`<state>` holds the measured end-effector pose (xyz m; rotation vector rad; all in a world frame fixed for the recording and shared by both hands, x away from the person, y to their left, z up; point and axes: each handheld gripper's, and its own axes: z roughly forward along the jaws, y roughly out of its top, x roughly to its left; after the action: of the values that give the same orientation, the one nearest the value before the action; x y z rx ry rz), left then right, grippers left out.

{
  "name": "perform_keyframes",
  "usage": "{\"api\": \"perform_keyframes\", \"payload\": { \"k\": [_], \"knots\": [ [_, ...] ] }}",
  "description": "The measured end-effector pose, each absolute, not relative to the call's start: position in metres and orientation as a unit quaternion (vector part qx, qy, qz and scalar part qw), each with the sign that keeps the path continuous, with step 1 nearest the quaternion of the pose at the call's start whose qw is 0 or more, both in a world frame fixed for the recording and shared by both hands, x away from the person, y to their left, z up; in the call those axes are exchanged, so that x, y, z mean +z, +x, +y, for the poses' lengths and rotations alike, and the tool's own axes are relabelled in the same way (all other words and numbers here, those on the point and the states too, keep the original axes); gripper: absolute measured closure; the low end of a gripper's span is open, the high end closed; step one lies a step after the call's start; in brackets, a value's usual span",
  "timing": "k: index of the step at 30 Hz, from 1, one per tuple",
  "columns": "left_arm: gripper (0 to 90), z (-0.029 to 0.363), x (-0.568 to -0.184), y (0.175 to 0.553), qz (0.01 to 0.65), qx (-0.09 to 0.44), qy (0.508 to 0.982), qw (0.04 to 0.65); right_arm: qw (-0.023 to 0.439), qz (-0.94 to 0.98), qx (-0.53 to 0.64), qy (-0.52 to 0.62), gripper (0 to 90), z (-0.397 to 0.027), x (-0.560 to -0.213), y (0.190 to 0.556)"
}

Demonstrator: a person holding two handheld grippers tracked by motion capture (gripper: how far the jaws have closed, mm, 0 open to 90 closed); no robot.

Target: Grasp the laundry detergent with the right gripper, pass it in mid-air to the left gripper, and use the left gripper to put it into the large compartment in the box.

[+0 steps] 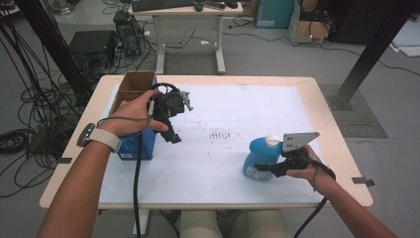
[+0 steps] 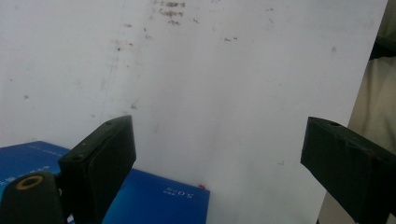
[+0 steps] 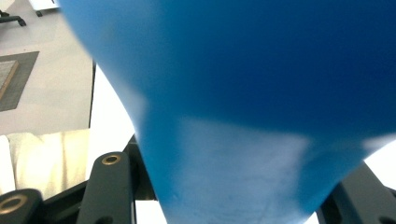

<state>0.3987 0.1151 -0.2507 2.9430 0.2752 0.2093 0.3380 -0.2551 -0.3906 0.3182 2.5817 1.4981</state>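
Grey floor (image 1: 277, 54), tangled cables (image 1: 29, 99)

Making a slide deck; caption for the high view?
Right gripper clamps a blue bottle on the white table; left gripper open beside a blue box.

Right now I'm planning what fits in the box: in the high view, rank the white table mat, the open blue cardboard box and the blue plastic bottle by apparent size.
1. White table mat, by far the largest.
2. Open blue cardboard box.
3. Blue plastic bottle; it sits nearer the camera, partly covered by the right gripper, so this gap is unsure.

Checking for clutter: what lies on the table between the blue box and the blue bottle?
Nothing: the high view shows bare white mat with faint dark marks between the box and the bottle.
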Motion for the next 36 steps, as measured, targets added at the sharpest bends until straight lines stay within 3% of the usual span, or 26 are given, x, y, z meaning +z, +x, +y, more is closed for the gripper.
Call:
{"api": "perform_keyframes", "payload": {
  "k": [36],
  "knots": [
    [10.6,0.1157,-0.2517,0.402,0.096,0.065,0.99,0.086,0.067,0.859,0.496,0.108,43.5,-0.255,-0.3903,0.3379]
  ]
}}
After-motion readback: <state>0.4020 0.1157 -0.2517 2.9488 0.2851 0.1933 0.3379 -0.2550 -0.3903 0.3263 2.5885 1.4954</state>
